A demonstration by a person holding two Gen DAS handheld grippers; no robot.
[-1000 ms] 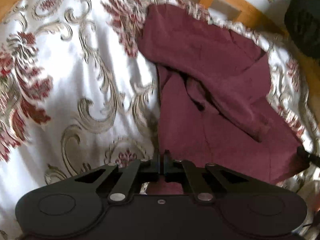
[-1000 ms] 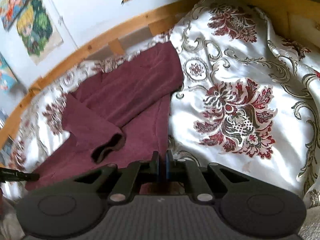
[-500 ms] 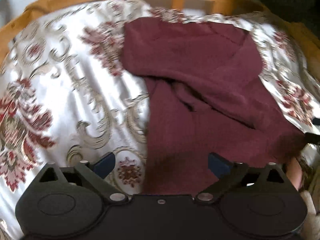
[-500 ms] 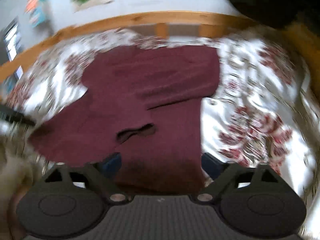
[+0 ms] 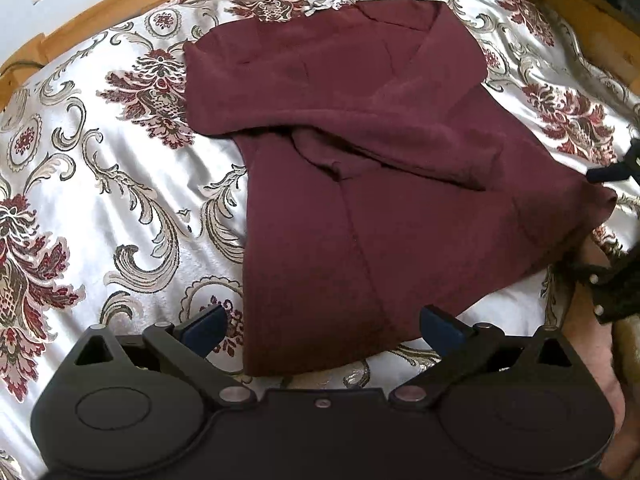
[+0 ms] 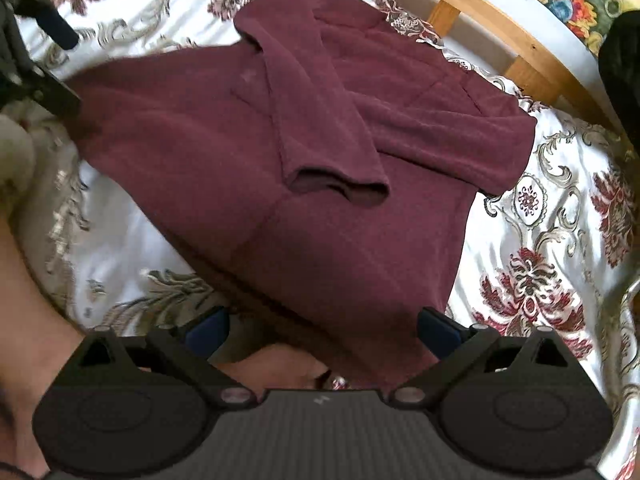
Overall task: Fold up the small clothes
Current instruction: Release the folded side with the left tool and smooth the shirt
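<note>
A dark red long-sleeved garment (image 5: pixel 360 200) lies spread on the bedspread, one sleeve folded across its body with the cuff (image 6: pixel 340 188) facing me. My left gripper (image 5: pixel 324 326) is open above the garment's near hem, its blue pads clear of the cloth. My right gripper (image 6: pixel 323 332) hovers over the hem's other corner; its jaws are opening, with cloth below them and nothing pressed between the pads. One fingertip of the right gripper (image 5: pixel 600 174) shows at the garment's right edge in the left wrist view. A finger of the left gripper (image 6: pixel 56 28) shows at the upper left of the right wrist view.
A white satin bedspread (image 5: pixel 120 200) with red and gold flowers covers the bed. A wooden bed rail (image 5: pixel 120 0) runs along the far side, with pictures (image 6: pixel 580 0) on the wall behind. A person's bare arm (image 6: pixel 32 300) is at the lower left.
Both grippers went from shut to wide open, letting go of the garment's hem. Both wrists rolled and shifted sideways, and the garment now lies flatter on the bed.
</note>
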